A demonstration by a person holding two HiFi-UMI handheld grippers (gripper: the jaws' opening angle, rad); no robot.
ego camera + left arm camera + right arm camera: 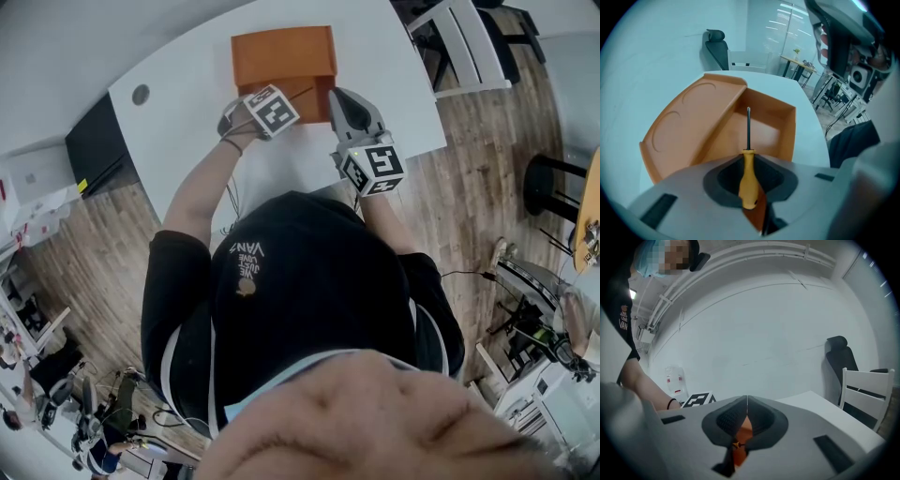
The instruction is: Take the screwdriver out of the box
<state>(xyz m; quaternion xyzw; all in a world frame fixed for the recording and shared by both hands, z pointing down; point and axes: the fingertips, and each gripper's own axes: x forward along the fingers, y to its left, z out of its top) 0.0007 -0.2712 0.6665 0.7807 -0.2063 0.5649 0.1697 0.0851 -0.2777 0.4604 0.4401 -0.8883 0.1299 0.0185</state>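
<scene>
- the left gripper [749, 159] is closed on the screwdriver [748, 180]: its dark pads [726, 180] clamp the yellow-orange handle at lower centre of the left gripper view.
- the thin metal shaft sticks straight up the frame from the jaws, and its tip shows against the inside back wall of the box [786, 133].
- whether the tip touches the box floor cannot be told.
- the box is orange and open. its lid is swung out to the left, and two round embossed shapes show on the lid's inner face.
- in the head view the box [281, 56] sits at top centre on the white table [394, 66], and the left gripper leans steeply down at its near edge.
- the right gripper [747, 401] has its jaws fully together, tips meeting in a thin line, with nothing between them.
- in the head view the right gripper [356, 122] sits just right of the box's near corner, beside the left gripper and apart from it.
- the right gripper view looks level across the table to a pale wall, with the left gripper's marker cube [698, 399] and a bare forearm [644, 385] at lower left.
- a white chair [867, 387] and a black chair [840, 357] stand at the right of that view.
- the person's black shirt [309, 300] fills the middle of the head view.
</scene>
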